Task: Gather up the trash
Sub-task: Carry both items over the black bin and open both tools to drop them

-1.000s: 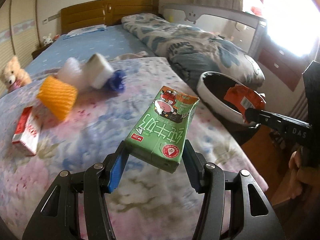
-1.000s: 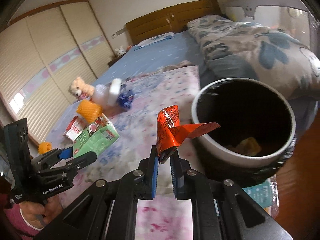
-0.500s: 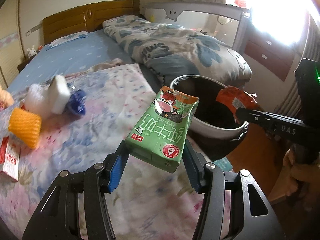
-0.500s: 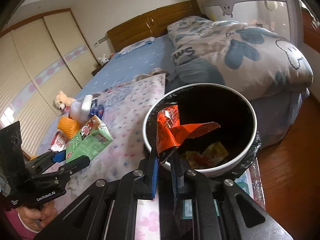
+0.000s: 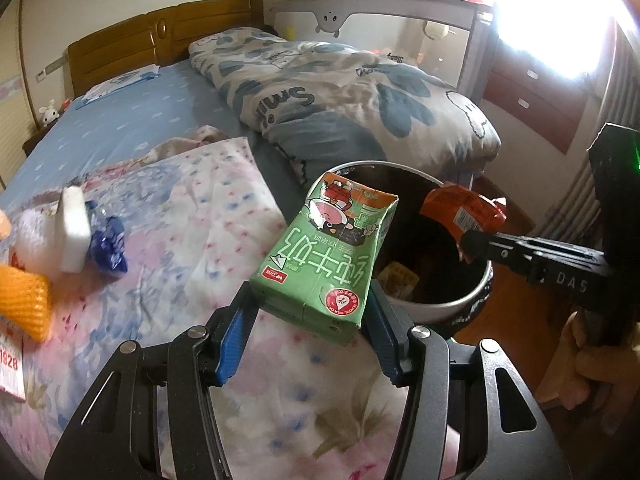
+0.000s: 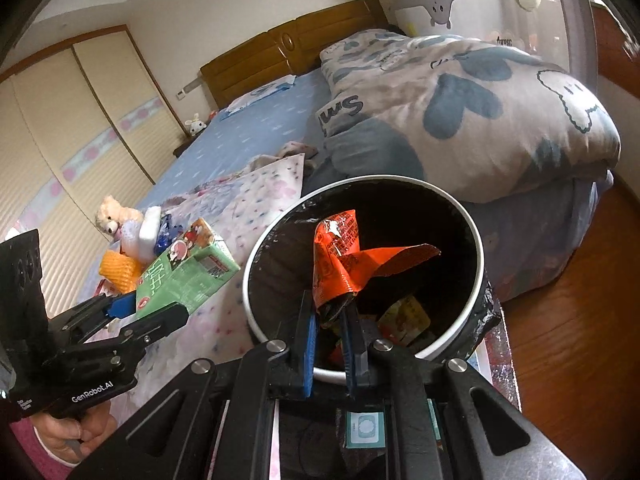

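Our left gripper pinches a green milk carton across its lower end, the blue pads pressed to its two sides. The carton tilts up and away from us, its top corner reaching over the near rim of the trash bin. In the right wrist view the same carton hangs just beside the bin's left rim, above the floral sheet.

Our right gripper is clamped on a crumpled orange wrapper, which stands upright from the narrow gap between the blue pads. The wrapper sits over the mouth of the bin, inside the ring of its white rim. From the left wrist view the wrapper is held at the bin's far right edge. The bin is lined in black, and a few yellowish scraps lie at its bottom.

Further out on the floral sheet we see a white foam block, a blue wrapper touching it, an orange foam net and a red-and-white box at the frame's edge. A teddy bear lies behind them. The folded quilt is heaped on the bed beyond the bin.
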A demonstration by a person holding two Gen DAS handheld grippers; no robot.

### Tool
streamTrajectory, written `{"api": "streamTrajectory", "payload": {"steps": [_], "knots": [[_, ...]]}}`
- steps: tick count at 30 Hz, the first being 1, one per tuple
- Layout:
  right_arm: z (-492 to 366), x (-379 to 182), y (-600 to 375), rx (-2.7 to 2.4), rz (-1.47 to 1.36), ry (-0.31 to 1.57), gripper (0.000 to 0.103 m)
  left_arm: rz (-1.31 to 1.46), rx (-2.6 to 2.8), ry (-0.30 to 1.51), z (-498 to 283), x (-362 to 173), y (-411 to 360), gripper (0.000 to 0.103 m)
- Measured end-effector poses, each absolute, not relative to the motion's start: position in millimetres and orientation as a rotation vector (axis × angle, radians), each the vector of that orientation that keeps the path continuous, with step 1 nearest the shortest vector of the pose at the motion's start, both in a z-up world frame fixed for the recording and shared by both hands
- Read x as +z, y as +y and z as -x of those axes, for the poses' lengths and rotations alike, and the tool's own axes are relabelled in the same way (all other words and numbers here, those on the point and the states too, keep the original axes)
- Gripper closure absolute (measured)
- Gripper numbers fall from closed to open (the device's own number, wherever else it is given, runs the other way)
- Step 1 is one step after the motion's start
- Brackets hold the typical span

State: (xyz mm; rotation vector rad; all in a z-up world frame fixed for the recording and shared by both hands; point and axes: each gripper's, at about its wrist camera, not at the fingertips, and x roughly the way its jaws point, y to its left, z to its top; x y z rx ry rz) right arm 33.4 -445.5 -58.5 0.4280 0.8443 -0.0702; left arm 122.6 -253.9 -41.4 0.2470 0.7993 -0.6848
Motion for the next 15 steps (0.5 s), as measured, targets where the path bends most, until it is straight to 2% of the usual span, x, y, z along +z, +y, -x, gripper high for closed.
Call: {"api": "streamTrajectory", "payload": {"steps": [15], "knots": [[-46.2,-69.5,-465.9,-0.075,-0.463,0.872,0.092,-0.295,-0.699,0.82,-137.0,-46.6,-296.3,0.05]]}}
